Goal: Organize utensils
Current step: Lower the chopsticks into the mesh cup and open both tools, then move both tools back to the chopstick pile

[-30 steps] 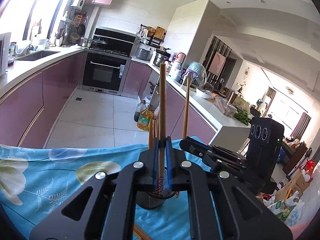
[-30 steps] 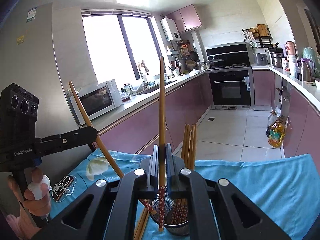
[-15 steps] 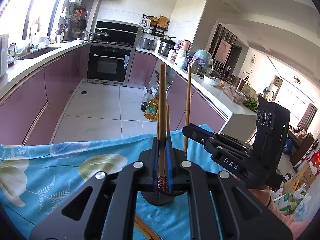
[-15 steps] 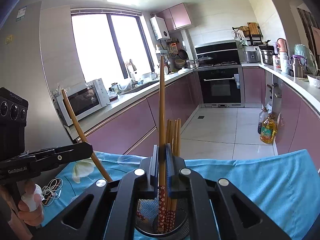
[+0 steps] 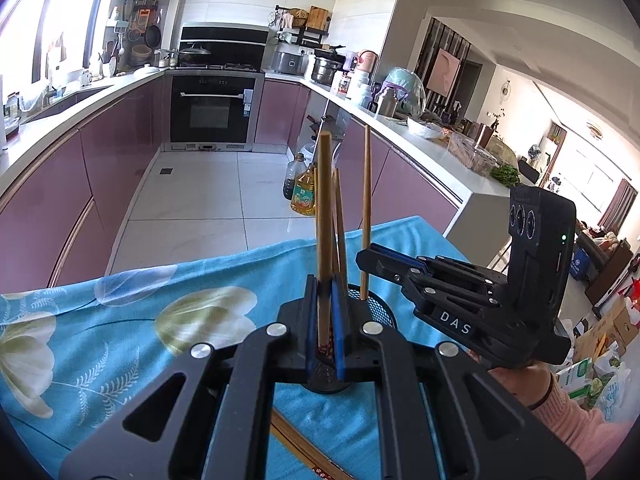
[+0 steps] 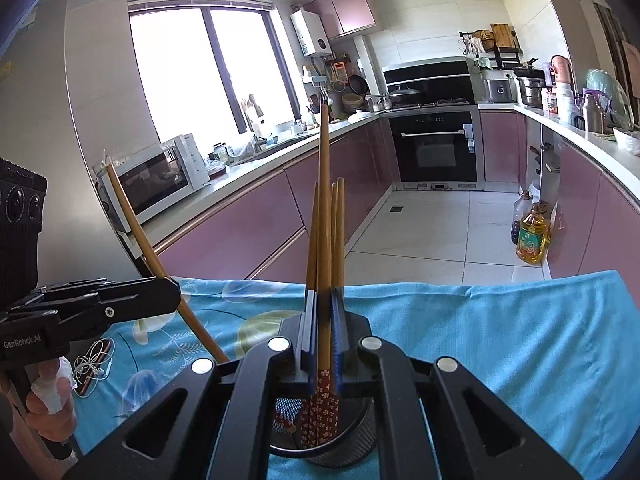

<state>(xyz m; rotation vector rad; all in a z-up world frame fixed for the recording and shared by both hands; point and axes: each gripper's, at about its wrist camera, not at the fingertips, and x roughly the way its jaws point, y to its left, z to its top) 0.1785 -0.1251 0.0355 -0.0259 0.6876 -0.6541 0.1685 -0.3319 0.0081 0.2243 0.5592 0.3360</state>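
A black mesh holder (image 6: 344, 446) stands on the blue flowered cloth (image 6: 500, 344) with several wooden chopsticks in it. My left gripper (image 5: 325, 320) is shut on one chopstick (image 5: 323, 208), held upright with its patterned end in the holder (image 5: 374, 312). My right gripper (image 6: 323, 344) is shut on another chopstick (image 6: 324, 216), upright, its red patterned end down inside the holder. In the right wrist view the left gripper (image 6: 160, 300) holds its chopstick (image 6: 136, 236) slanted into the holder. The right gripper (image 5: 384, 260) shows at the right in the left wrist view.
More chopsticks (image 5: 304, 452) lie on the cloth near me. A white earphone cable (image 6: 94, 364) lies at the cloth's left. Beyond the table edge are purple kitchen counters, a microwave (image 6: 160, 176) and oil bottles (image 6: 530, 236) on the floor.
Both grippers have come down and closer to the holder; both chopsticks' patterned ends now sit deeper in it. The holder appears larger and nearer in both views.
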